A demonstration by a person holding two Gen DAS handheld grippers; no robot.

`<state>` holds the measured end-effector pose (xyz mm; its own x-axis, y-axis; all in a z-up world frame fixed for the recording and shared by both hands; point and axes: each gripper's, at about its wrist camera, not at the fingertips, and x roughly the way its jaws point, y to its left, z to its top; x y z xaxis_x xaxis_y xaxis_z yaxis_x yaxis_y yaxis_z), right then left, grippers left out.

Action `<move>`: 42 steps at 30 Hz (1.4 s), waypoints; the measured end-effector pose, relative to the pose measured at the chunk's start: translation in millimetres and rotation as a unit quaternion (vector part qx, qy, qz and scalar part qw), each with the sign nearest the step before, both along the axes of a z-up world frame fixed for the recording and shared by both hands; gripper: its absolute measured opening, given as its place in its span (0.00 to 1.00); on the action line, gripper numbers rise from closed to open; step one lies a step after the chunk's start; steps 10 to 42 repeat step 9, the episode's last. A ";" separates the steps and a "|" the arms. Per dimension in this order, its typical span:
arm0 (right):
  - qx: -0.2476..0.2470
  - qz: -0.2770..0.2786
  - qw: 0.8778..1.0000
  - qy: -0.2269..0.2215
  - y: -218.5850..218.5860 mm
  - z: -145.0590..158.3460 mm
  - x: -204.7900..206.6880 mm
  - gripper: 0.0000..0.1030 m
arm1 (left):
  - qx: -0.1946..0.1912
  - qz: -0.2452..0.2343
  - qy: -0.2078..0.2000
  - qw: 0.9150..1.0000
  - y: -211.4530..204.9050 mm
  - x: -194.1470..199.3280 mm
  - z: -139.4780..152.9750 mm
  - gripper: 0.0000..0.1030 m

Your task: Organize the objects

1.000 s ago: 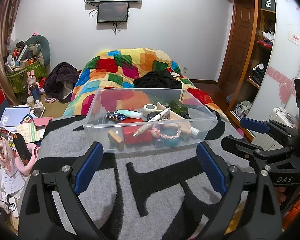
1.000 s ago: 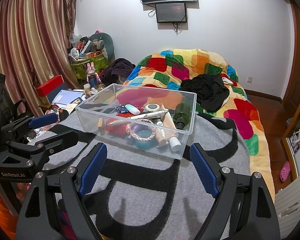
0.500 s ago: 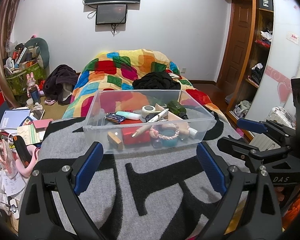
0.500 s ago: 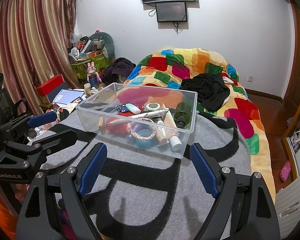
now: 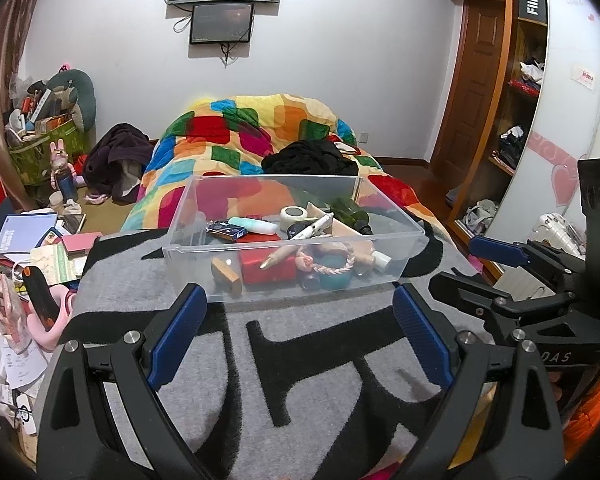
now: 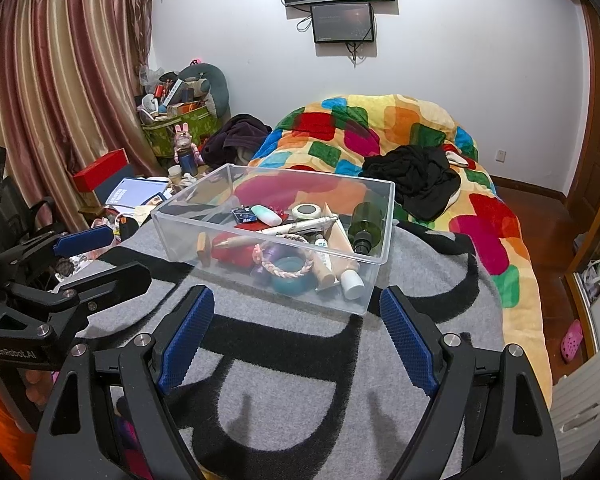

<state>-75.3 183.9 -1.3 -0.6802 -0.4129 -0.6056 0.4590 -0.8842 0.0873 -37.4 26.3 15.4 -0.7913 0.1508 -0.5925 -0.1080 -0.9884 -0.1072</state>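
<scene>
Clear rectangular plastic bin (image 5: pixel 284 280) on fuzzy gray blanket (image 5: pixel 308 368).

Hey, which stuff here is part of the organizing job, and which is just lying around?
Job: clear bin, green bottle, tape roll, red box, braided ring, pen.
Lying about: black clothes, colourful quilt, papers, bunny toy.

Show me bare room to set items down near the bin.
Free: grey-and-black blanket between the clear plastic bin and both open grippers, left gripper, right gripper; also the bin's empty left end. Crowded: bin's middle and right, floor clutter beside the bed.
</scene>
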 end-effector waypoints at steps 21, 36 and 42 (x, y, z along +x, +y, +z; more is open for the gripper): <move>0.000 0.000 1.000 -0.001 0.1 0.2 -0.3 0.81 | 0.006 0.003 0.002 1.000 -2.6 -0.5 1.5 0.92; 0.000 0.000 1.000 -0.001 0.1 0.2 -0.3 0.81 | 0.006 0.003 0.002 1.000 -2.6 -0.5 1.5 0.92; 0.000 0.000 1.000 -0.001 0.1 0.2 -0.3 0.81 | 0.006 0.003 0.002 1.000 -2.6 -0.5 1.5 0.92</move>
